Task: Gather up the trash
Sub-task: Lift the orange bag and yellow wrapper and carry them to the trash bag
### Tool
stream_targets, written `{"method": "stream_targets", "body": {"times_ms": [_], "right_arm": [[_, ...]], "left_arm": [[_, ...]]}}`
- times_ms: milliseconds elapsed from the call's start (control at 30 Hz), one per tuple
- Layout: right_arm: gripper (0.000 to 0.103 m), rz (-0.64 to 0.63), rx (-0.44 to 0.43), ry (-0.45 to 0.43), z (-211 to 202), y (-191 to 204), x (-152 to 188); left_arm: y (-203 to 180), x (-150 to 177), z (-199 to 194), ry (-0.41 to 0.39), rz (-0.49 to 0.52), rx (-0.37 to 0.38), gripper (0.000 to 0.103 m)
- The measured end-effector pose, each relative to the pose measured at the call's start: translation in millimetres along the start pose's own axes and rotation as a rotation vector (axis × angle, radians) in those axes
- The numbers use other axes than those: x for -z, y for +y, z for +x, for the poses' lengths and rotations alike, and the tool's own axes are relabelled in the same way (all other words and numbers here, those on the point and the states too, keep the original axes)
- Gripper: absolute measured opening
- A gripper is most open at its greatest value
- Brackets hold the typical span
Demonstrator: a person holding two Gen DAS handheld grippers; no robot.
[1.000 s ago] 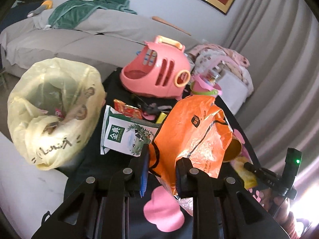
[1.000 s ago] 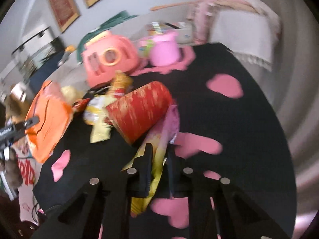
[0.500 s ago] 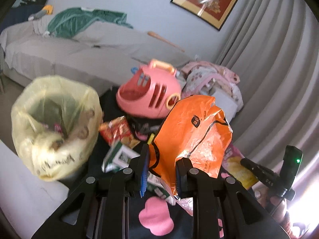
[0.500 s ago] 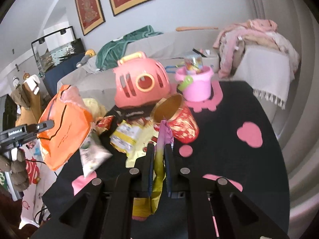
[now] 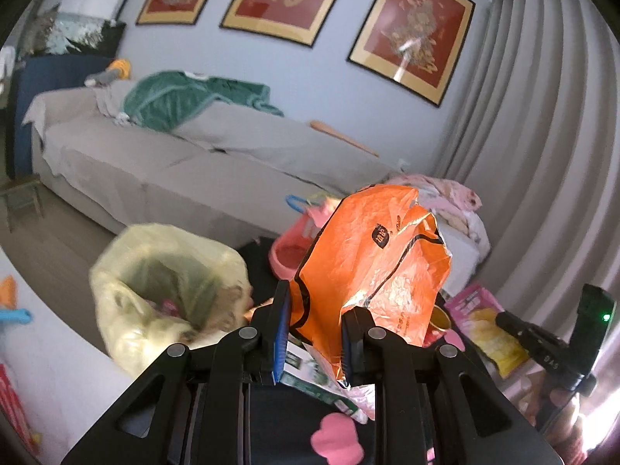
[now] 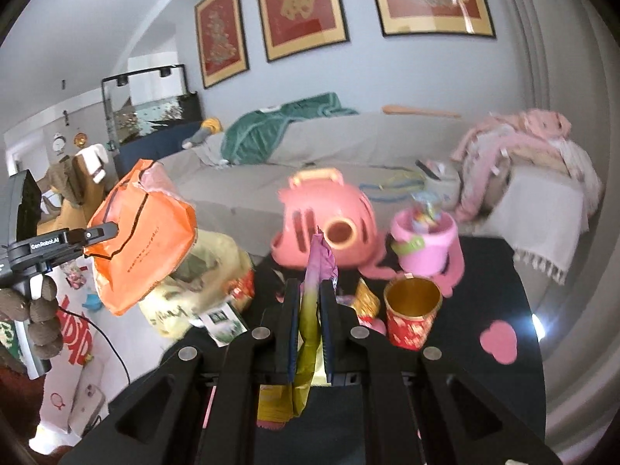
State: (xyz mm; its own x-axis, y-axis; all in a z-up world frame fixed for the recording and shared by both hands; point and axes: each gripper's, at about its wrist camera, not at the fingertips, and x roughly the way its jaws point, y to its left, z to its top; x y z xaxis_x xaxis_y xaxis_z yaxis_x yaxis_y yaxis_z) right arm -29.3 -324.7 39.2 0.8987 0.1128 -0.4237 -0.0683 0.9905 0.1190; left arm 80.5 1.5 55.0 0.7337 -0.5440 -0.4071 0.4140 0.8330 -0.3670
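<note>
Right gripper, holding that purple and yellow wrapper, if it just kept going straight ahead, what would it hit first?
Probably the pink toy carrier, which sits straight beyond the right gripper and its pinched wrapper. Depth is uncertain; table litter below the line might catch first.

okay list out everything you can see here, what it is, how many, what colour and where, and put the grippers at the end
orange snack bag: one, orange, held up in the left gripper
pink and yellow wrapper: one, pink and yellow, clamped in the right gripper
trash bag: one, pale yellow, open, beside the table's left edge
paper cup: one, red and gold, upright on the table
green carton: one, green and white, lying near the trash bag
toy carrier: one, pink, far side of the table
toy bucket: one, pink, right of the carrier
table: one, black with pink shapes
sofa: one, grey, with a green blanket
framed pictures: three, red and gold, on the wall
left gripper: black, shut on the bag
right gripper: black, shut on the wrapper
</note>
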Motion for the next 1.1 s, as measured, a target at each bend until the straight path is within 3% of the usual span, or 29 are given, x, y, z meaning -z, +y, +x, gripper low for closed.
{"method": "stream_targets", "body": {"times_ms": [367, 667, 867, 1100], "right_arm": [[0.010, -0.116, -0.060, -0.082, -8.0, 67.6, -37.2], [0.010, -0.184, -0.136, -0.087, 15.9, 121.2, -57.5], [0.010, -0.219, -0.181, -0.075, 42.0, 149.9, -66.5], [0.010, -0.229, -0.226, -0.042, 88.8, 169.3, -77.2]], "left_arm": [[38.1, -10.5, -57.1, -0.097, -0.017, -0.093, 0.023], [75.2, -13.6, -78.3, -0.145, -0.026, -0.183, 0.022], [99.2, -14.8, -66.8, -0.153, -0.024, -0.274, 0.023], [133.7, -6.0, -15.5, -0.052, -0.058, -0.327, 0.023]]}}
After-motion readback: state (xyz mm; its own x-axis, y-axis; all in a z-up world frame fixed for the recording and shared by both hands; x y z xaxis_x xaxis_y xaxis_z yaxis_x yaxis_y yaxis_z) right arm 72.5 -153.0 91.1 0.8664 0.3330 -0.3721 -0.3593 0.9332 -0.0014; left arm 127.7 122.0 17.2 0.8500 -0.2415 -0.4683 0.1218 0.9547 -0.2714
